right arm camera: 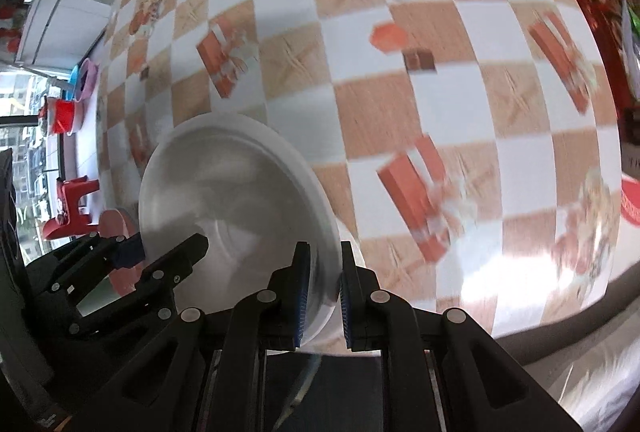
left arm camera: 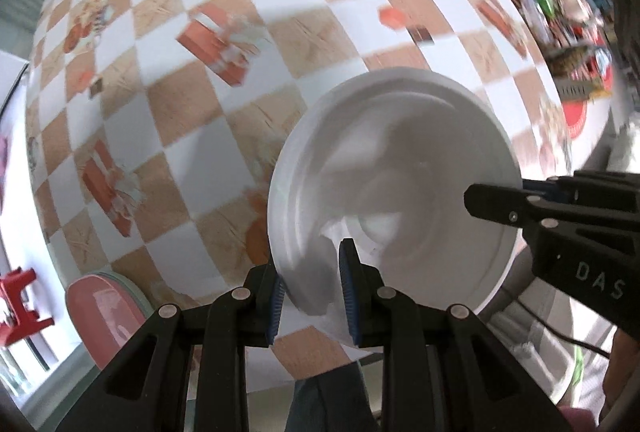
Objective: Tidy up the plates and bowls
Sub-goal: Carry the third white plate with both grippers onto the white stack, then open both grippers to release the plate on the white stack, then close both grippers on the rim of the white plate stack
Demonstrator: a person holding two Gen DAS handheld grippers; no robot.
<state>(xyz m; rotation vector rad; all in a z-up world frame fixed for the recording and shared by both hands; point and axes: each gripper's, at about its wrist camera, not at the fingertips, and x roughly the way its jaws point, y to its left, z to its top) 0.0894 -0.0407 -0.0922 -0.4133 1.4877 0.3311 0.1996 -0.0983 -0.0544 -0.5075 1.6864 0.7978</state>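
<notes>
A white bowl (left arm camera: pixel 400 192) is held above the checkered table between both grippers. My left gripper (left arm camera: pixel 312 296) is shut on the bowl's near rim, one pad inside and one outside. My right gripper (right arm camera: pixel 322 296) is shut on the opposite rim of the same bowl (right arm camera: pixel 232 200). The right gripper also shows in the left wrist view (left arm camera: pixel 560 216), and the left gripper in the right wrist view (right arm camera: pixel 132 264). A pink plate (left arm camera: pixel 104 316) on a pale green one lies at the table's near left edge; it also shows in the right wrist view (right arm camera: pixel 114 226).
The table wears an orange-and-white checkered cloth (left arm camera: pixel 248 32). Packets and clutter (left arm camera: pixel 552 4) crowd the far right side. Red stools (right arm camera: pixel 72 208) and coloured basins (right arm camera: pixel 76 92) stand on the floor to the left. Both views are motion-blurred.
</notes>
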